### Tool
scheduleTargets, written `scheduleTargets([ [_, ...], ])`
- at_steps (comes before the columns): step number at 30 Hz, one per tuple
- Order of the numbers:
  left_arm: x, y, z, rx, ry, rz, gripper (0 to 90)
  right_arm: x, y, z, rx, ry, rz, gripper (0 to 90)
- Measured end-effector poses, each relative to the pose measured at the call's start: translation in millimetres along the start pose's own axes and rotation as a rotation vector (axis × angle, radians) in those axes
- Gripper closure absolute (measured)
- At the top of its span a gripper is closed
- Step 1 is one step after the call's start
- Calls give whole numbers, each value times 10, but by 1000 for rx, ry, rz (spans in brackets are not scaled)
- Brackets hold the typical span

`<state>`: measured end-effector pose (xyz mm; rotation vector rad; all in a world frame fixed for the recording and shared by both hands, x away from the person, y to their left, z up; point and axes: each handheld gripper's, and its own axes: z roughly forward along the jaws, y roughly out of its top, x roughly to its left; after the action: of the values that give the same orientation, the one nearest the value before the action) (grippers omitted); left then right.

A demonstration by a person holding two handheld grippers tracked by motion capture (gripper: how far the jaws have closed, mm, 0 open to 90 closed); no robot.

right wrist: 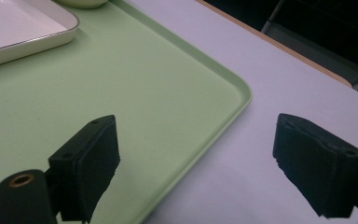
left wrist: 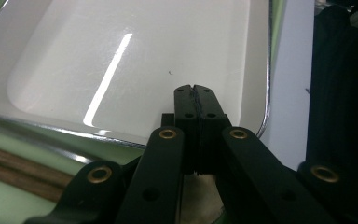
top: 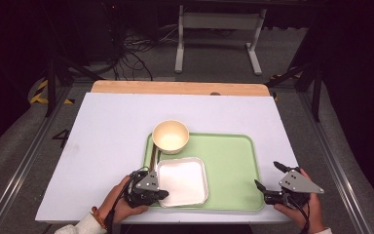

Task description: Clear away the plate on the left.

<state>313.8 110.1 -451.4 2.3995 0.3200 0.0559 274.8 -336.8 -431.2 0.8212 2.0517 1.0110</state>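
Note:
A green tray (top: 233, 161) lies on the white table near its front edge. On it stand a cream bowl (top: 170, 136) at the back left and a white square plate (top: 182, 180) at the front left. Brown chopsticks (top: 153, 156) lie along the tray's left side. My left gripper (top: 164, 194) is at the plate's front left corner. In the left gripper view its jaws are shut, pad against pad, with the tips (left wrist: 196, 88) over the plate (left wrist: 121, 56). My right gripper (top: 268, 175) stands open at the tray's front right corner, with the tray's rim (right wrist: 200, 158) between its jaws (right wrist: 198, 154).
The white table top (top: 112, 141) has bare room left of and behind the tray, and a wooden strip (top: 180, 87) runs along its far edge. Beyond it are a desk frame (top: 219, 39) and cables on the floor. The chopsticks (left wrist: 9, 161) lie just beside the plate's rim.

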Motion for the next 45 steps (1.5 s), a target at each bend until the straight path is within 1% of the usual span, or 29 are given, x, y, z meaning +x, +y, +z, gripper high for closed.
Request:
scheduleTargets([
  [1,5,-23,-12,-9,2,-11,894,0,0,1,1,0,0,149],
  [3,13,-42,-31,-5,5,-11,895,1,0,4,2,0,0,149],
  [6,24,-78,-55,-11,9,-26,889,3,1,4,2,1,-1,149],
  [7,34,-82,-62,-9,13,-17,889,4,1,5,2,1,-1,149],
  [8,40,-91,-65,-16,14,-25,884,5,1,5,2,1,-1,149],
  [9,43,-94,-66,-16,9,-24,881,6,1,6,3,1,-2,149],
  [11,46,-94,-70,-12,17,-19,884,7,1,7,3,2,-3,149],
  [13,43,-97,-75,-16,20,-27,867,5,-1,5,2,2,-3,149],
  [15,40,-96,-80,-16,27,-20,856,1,-2,3,2,-1,-2,149],
  [16,41,-97,-86,-21,32,-21,853,0,-2,2,2,-1,-2,149],
  [18,46,-98,-100,-46,38,-27,839,1,0,0,0,-1,-3,149],
  [20,48,-93,-130,-48,56,-16,834,2,1,-3,-1,-1,-4,149],
  [23,51,-93,-172,-63,75,-11,824,2,4,-6,-2,-2,-5,149],
  [24,51,-92,-198,-68,91,-11,815,2,6,-6,-3,-2,-5,149],
  [26,59,-94,-231,-93,96,-18,775,3,7,-9,-4,-3,-7,149],
  [27,66,-93,-252,-104,103,-15,752,4,8,-10,-4,-2,-7,149],
  [29,84,-98,-296,-125,113,-21,742,4,10,-12,-5,-3,-8,149],
  [30,84,-98,-296,-125,113,-21,730,4,10,-12,-5,-3,-8,149],
  [33,113,-107,-378,-149,148,-25,700,5,13,-14,-7,-5,-7,148],
  [34,113,-107,-378,-149,148,-25,688,5,13,-14,-7,-5,-7,148],
  [35,123,-112,-413,-162,166,-30,672,2,14,-13,-7,-5,-9,149],
  [36,132,-116,-432,-167,175,-34,659,1,15,-12,-8,-5,-9,148],
  [37,132,-116,-432,-167,175,-34,639,1,15,-12,-8,-5,-9,148],
  [38,142,-120,-451,-165,188,-31,639,2,18,-12,-9,-6,-8,148],
  [40,156,-131,-482,-171,210,-37,583,4,25,-19,-14,-8,-8,148],
  [41,161,-136,-498,-169,224,-37,583,4,25,-19,-14,-8,-8,148],
  [44,182,-159,-549,-169,260,-45,538,-2,26,-23,-17,-11,-7,148],
  [45,184,-166,-563,-167,282,-51,520,-3,26,-25,-17,-12,-7,148],
])
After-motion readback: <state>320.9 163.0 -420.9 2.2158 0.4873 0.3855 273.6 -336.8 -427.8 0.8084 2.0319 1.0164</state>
